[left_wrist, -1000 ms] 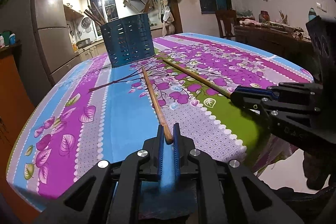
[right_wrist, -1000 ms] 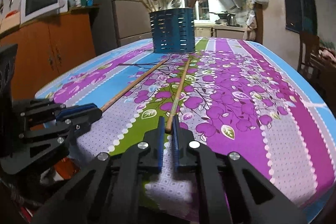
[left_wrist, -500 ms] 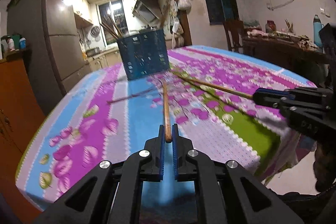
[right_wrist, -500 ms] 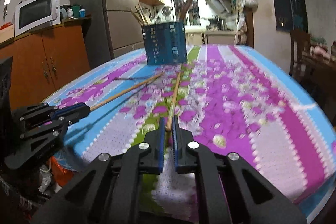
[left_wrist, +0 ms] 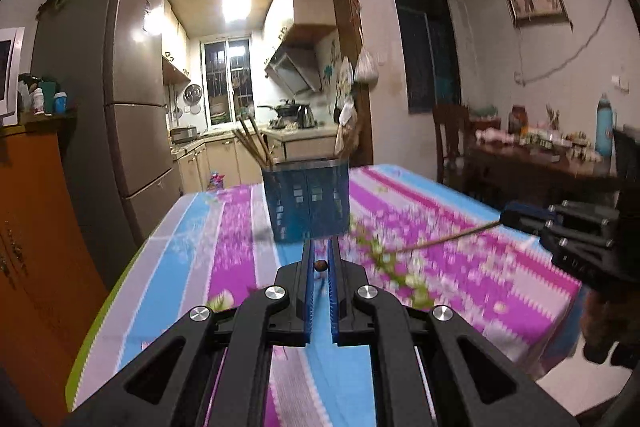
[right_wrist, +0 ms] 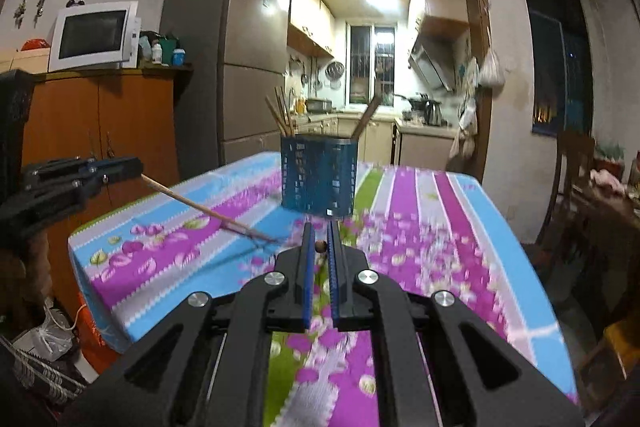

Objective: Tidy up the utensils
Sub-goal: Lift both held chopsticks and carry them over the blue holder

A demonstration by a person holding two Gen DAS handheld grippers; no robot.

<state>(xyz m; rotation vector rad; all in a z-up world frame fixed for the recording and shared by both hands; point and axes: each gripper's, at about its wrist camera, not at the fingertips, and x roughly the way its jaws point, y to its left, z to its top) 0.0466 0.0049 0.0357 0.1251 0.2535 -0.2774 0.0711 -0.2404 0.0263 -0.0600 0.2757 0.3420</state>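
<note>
A: What is seen in the left wrist view?

B: The left hand-held gripper (left_wrist: 319, 259) is clamped on a chopstick (left_wrist: 319, 265). Only the round end is seen, so the stick is pointed straight ahead. The blue basket (left_wrist: 307, 199) is placed on the table (left_wrist: 192, 251), just above the fingers in the middle of the frame. The right hand-held gripper (left_wrist: 506, 217) is seen at the right edge, closed on a second chopstick (left_wrist: 448, 238).

A: And in the right wrist view?

B: The same is seen. The second chopstick (right_wrist: 320, 247) is held end-on, and the basket (right_wrist: 318, 177) is straight ahead. The first stick (right_wrist: 192, 202) is seen slanting in from the left. Both grippers look about equally near the basket, so each stick's tip should be raised over its rim.
</note>
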